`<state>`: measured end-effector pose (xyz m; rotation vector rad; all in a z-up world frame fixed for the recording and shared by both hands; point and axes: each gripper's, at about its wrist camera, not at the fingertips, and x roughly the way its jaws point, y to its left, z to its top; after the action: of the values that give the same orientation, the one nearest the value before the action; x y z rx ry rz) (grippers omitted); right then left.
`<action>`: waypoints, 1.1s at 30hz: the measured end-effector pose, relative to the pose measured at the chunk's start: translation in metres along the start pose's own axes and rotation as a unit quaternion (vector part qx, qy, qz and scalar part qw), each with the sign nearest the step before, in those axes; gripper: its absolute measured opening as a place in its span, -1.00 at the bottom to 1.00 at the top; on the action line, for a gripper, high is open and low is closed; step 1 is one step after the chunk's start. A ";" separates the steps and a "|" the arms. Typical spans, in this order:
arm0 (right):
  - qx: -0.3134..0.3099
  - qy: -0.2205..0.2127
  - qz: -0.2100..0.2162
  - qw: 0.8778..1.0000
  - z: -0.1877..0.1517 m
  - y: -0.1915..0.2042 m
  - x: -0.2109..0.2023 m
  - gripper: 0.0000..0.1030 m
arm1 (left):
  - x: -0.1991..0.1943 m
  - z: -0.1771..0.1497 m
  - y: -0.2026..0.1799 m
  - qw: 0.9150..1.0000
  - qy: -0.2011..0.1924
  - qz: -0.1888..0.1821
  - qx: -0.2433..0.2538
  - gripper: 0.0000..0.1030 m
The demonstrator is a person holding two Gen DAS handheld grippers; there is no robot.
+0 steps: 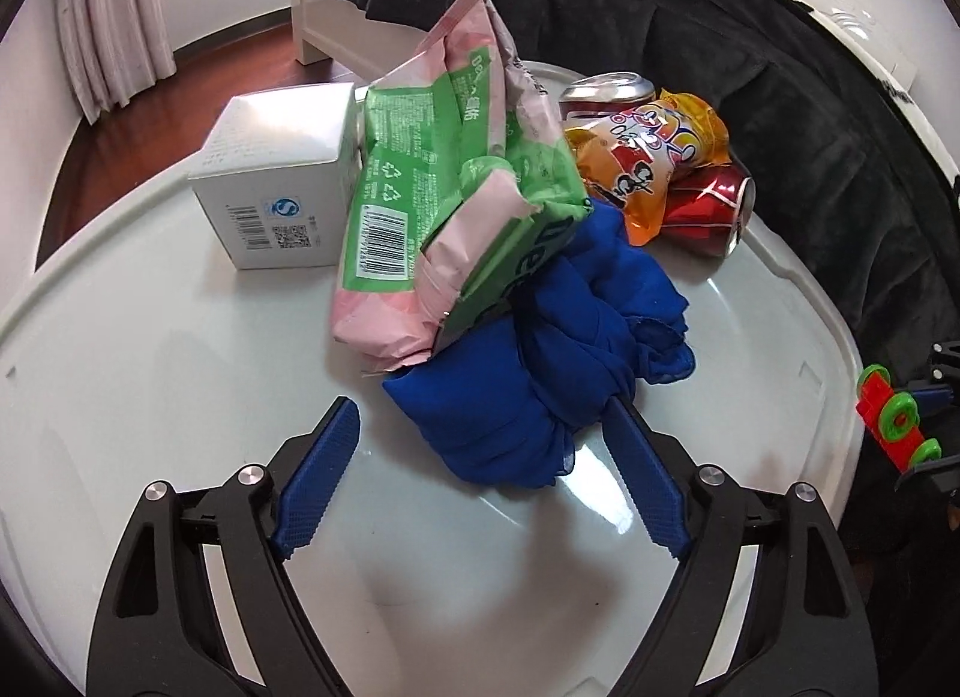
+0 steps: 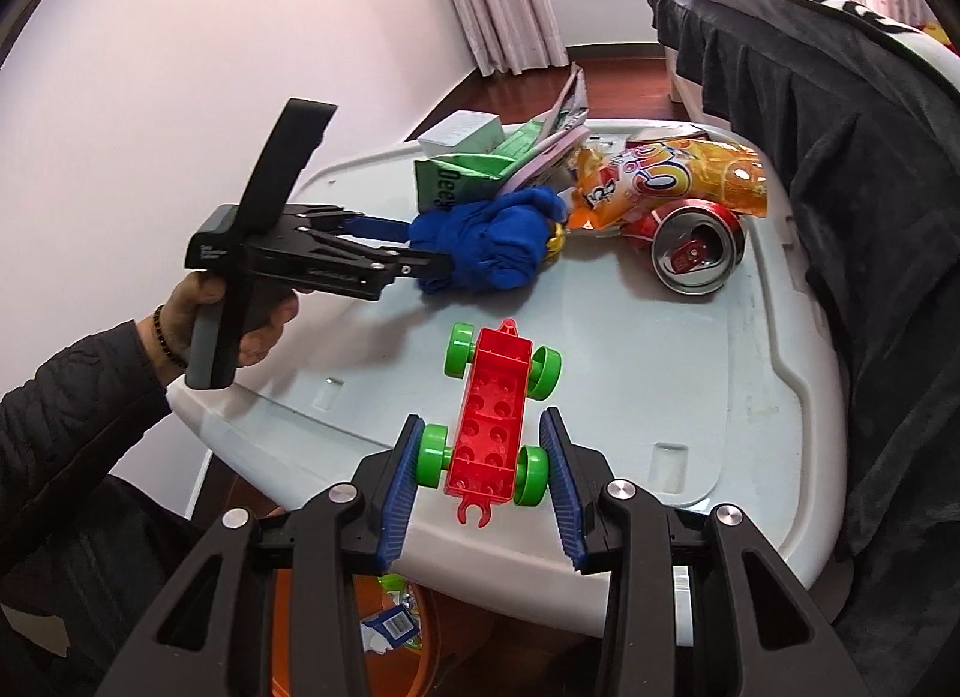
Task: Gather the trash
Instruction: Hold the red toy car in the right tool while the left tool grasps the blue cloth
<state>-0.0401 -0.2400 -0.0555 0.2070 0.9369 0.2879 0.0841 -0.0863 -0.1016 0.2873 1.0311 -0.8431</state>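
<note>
On the white table top (image 1: 150, 349) lies a crumpled blue cloth (image 1: 540, 349), with a pink and green wrapper (image 1: 444, 199) leaning on it. Behind are an orange snack bag (image 1: 654, 151) and two crushed red cans (image 1: 714, 205). My left gripper (image 1: 480, 427) is open, its fingers on either side of the cloth's near end; it also shows in the right wrist view (image 2: 420, 253). My right gripper (image 2: 480, 457) stands around a red toy car chassis with green wheels (image 2: 492, 415), its pads touching the rear wheels. The cloth (image 2: 492, 241), bag (image 2: 666, 175) and can (image 2: 696, 253) lie beyond.
A white box (image 1: 276, 175) stands at the table's back left. A bed with a dark skirt (image 2: 840, 157) runs along the right. An orange bin (image 2: 384, 637) with scraps sits below the table's near edge. The toy car shows at the right edge of the left wrist view (image 1: 894, 415).
</note>
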 end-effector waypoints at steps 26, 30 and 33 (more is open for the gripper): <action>-0.019 -0.002 0.022 1.000 -0.001 0.012 0.000 -0.23 | 0.009 0.004 -0.023 0.995 0.031 -0.005 0.097 0.57; -0.021 -0.002 0.023 1.000 -0.001 0.013 -0.001 -0.23 | 0.008 0.000 -0.037 0.994 0.026 -0.013 0.108 0.57; -0.021 -0.003 0.023 1.000 -0.001 0.013 -0.001 -0.23 | 0.011 0.002 -0.042 0.994 0.024 -0.003 0.103 0.57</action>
<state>-0.0432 -0.2278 -0.0510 0.1912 0.9203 0.3488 0.0574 -0.1208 -0.1026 0.4806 0.9907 -0.9536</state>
